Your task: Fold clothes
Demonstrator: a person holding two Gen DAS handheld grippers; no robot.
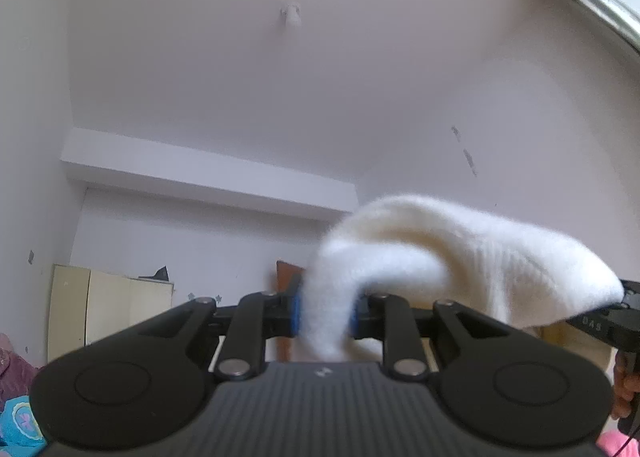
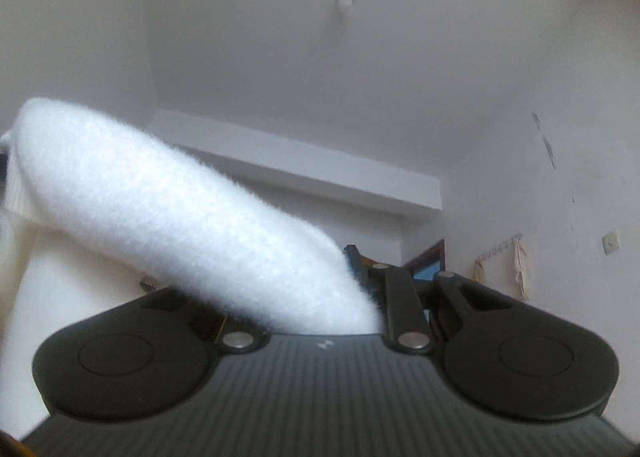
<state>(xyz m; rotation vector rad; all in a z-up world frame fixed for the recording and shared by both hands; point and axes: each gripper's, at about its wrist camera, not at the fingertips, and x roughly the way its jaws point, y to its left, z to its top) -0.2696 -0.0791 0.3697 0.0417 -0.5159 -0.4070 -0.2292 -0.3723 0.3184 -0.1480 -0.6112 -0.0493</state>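
A fluffy white knit garment [image 1: 440,253] is held up in the air, with both cameras tilted toward the ceiling. My left gripper [image 1: 325,309] is shut on a bunched edge of it between its blue pads. From there the fabric arches right to my other gripper [image 1: 612,317], seen at the right edge. In the right wrist view the same white garment [image 2: 180,217] runs from the upper left down into my right gripper [image 2: 352,289], which is shut on it. The cloth hides the left finger; the rest hangs out of sight below.
White walls and ceiling fill both views, with a ceiling fitting [image 1: 291,15]. A cream wardrobe [image 1: 108,309] stands at the left, patterned bedding [image 1: 16,409] at the lower left. A brown door [image 2: 430,261] and wall hooks with cloth [image 2: 516,261] are at the right.
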